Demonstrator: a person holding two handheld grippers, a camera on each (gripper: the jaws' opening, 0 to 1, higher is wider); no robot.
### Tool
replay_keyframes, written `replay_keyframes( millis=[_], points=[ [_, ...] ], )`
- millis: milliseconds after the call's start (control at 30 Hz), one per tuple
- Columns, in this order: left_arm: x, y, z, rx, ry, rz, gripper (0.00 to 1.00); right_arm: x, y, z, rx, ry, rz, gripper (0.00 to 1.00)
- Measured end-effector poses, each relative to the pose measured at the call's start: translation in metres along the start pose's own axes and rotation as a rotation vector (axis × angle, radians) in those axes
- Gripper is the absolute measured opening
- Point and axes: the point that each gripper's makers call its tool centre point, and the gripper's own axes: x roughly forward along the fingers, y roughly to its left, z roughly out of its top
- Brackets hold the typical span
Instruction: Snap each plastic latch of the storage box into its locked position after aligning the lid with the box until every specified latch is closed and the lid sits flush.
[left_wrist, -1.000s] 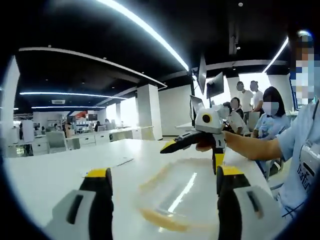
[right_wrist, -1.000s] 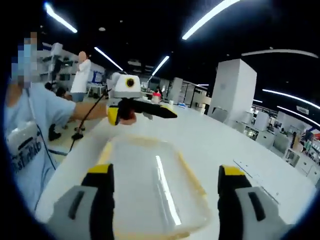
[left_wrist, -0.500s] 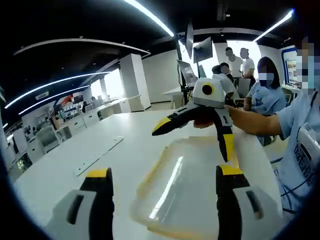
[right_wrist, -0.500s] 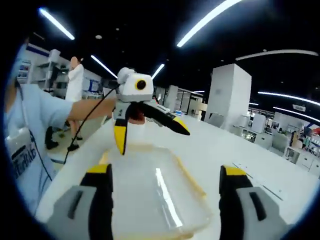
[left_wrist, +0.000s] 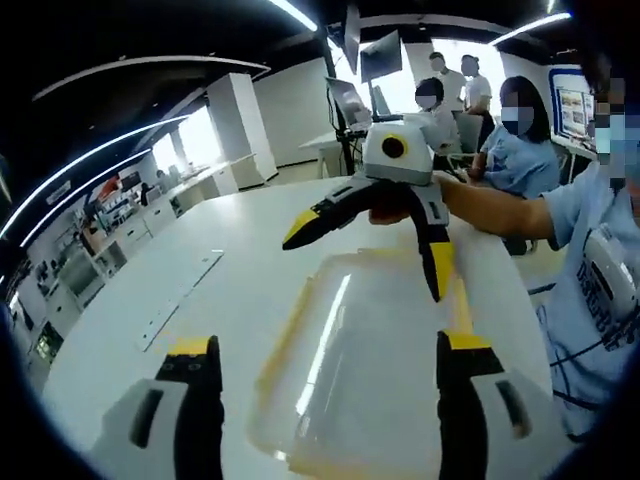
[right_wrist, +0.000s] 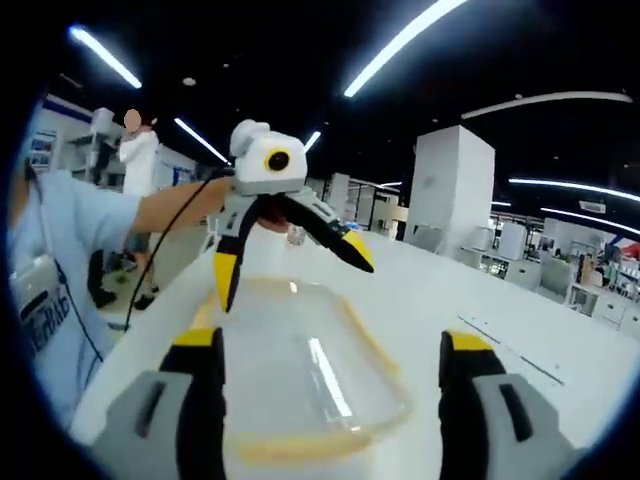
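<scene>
Seen along the left gripper (left_wrist: 320, 375), whose jaws stand wide apart and hold nothing, the clear plastic storage box with a translucent lid and yellow edging (left_wrist: 350, 350) lies on the white table (left_wrist: 210, 300) just ahead of and between the two jaw tips, nearer the right-hand one. Beyond its far end the right gripper (left_wrist: 365, 250) hangs over the box, its black, yellow-tipped jaws splayed and empty, one pointing down at the lid's right rim.

I judge the box light, thin-walled and glossy: stiff enough at the rim, likely to flex in the middle of the lid and to slide on the smooth table if pushed sideways. The better hold should be at the yellow rim, pressing each latch inward while the other gripper steadies the opposite edge.

Along the right gripper (right_wrist: 330, 375), jaws likewise parted and empty, the same box (right_wrist: 300, 375) sits between and just beyond the tips, with the left gripper (right_wrist: 290, 265) poised above its far end, open.

The latches themselves are hard to pick out: the yellow trim blurs into soft bands, so I cannot tell which are closed, nor whether the lid sits flush. The near edge of the box is cut off below the jaws in both views.
</scene>
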Motion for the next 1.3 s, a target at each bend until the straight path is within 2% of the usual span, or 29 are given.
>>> replay_keyframes(
  millis=[67, 167, 200, 333, 467, 600, 700, 767, 833, 867, 1133, 1300],
  points=[
    [0.0, 0.0, -0.005, 0.005, 0.041, -0.017, 0.87, -0.001, 0.005, -0.001, 0.017, 0.0, 0.003, 0.89],
    [0.001, 0.0, -0.003, 0.011, 0.048, -0.027, 0.82, 0.0, 0.005, 0.0, 0.03, -0.001, 0.008, 0.88],
    [0.001, 0.001, -0.004, 0.011, 0.069, -0.034, 0.8, 0.0, 0.006, 0.0, 0.029, -0.001, 0.01, 0.87],
    [0.003, 0.002, -0.01, -0.02, 0.142, -0.071, 0.71, 0.001, 0.018, 0.0, 0.026, -0.007, 0.019, 0.87],
    [0.005, 0.001, -0.011, -0.058, 0.173, -0.115, 0.67, 0.002, 0.024, -0.001, 0.043, -0.008, 0.029, 0.86],
    [0.008, 0.002, -0.013, -0.087, 0.195, -0.133, 0.68, 0.005, 0.02, -0.001, 0.072, -0.014, 0.04, 0.85],
    [0.009, 0.002, -0.015, -0.112, 0.233, -0.143, 0.68, 0.005, 0.022, -0.002, 0.083, -0.019, 0.044, 0.85],
    [0.01, 0.002, -0.016, -0.117, 0.247, -0.146, 0.66, 0.006, 0.022, -0.002, 0.092, -0.02, 0.045, 0.85],
    [0.009, -0.004, -0.02, -0.166, 0.298, -0.193, 0.62, 0.006, 0.023, -0.003, 0.098, -0.022, 0.047, 0.85],
    [0.009, -0.005, -0.021, -0.183, 0.311, -0.197, 0.62, 0.007, 0.023, -0.003, 0.1, -0.023, 0.049, 0.85],
    [0.012, -0.008, -0.024, -0.19, 0.361, -0.244, 0.62, 0.007, 0.019, -0.002, 0.114, -0.034, 0.055, 0.83],
    [0.012, -0.004, -0.025, -0.206, 0.392, -0.252, 0.57, 0.005, 0.02, -0.002, 0.119, -0.035, 0.062, 0.83]
  ],
)
